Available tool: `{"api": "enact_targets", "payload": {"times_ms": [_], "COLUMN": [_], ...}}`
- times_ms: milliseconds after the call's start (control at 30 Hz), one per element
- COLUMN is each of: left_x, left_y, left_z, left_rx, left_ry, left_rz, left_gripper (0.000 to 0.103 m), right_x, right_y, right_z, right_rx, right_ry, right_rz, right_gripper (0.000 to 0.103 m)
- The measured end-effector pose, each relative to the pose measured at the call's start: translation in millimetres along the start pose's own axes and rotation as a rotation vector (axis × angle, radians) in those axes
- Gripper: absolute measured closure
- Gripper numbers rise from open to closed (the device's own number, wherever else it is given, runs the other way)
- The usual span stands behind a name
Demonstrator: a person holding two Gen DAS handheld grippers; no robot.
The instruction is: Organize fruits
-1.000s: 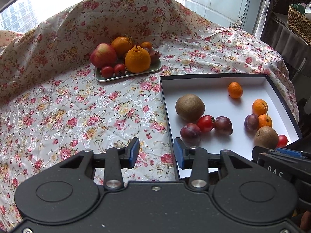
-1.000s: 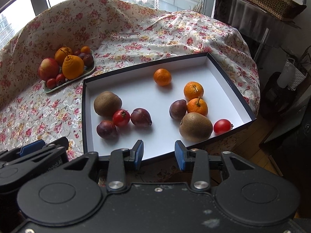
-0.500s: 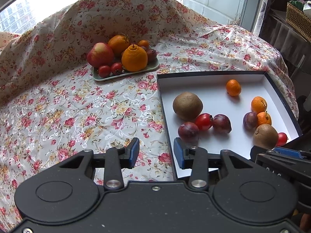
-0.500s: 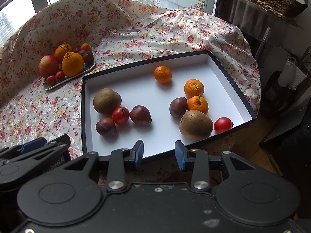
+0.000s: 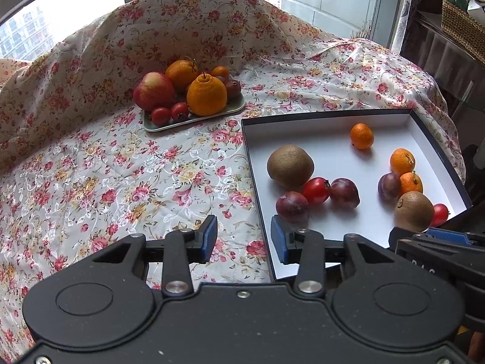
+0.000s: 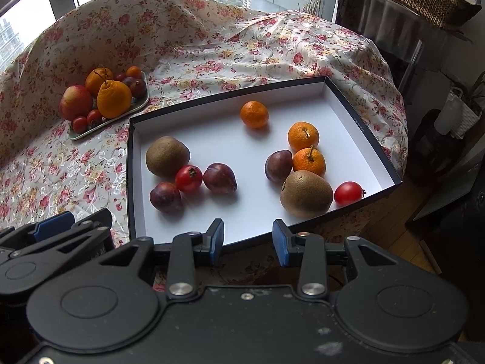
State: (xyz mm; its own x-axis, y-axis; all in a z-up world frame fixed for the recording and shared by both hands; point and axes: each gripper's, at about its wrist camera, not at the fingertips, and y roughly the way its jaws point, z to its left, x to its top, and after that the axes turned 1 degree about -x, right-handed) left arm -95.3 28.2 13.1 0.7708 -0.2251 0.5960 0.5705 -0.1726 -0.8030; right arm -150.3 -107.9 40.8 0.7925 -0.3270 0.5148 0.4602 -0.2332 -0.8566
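Left gripper (image 5: 244, 238) and right gripper (image 6: 248, 238) are hovering near the white box (image 6: 360, 121), fingers spread, gripping nothing

Small dark fruits (image 5: 232, 87) on the plate (image 5: 230, 110) — half hidden behind the oranges (image 5: 206, 95).

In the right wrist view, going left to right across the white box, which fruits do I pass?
Left kiwi → left tomato → pear-shaped plum → lone mandarin → right plum → right tomato. I left out the near-left plum, two right mandarins and right kiwi, which overlap sideways.
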Motion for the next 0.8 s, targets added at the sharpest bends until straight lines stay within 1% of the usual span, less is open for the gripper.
{"api": "enact_targets", "payload": {"times_ms": [600,800], "left_x": [1.1,0.3], "left_y": [-0.1,-2.0], "left_z": [-2.2,-4.2], "left_rx": [-0.011,-0.009], "left_ry": [0.008,0.022], "left_rz": [0.003,-0.013], "left_gripper": [0.054,0.054], "right_x": [-0.6,-0.1], "right_y": [2.0,3.0], "right_z": [-0.2,-1.3], "right_rx": [0.001,0.008], "right_ry": [-0.001,0.001], "right_rz": [0.011,0.018], "right_gripper": [0.064,0.064]}}
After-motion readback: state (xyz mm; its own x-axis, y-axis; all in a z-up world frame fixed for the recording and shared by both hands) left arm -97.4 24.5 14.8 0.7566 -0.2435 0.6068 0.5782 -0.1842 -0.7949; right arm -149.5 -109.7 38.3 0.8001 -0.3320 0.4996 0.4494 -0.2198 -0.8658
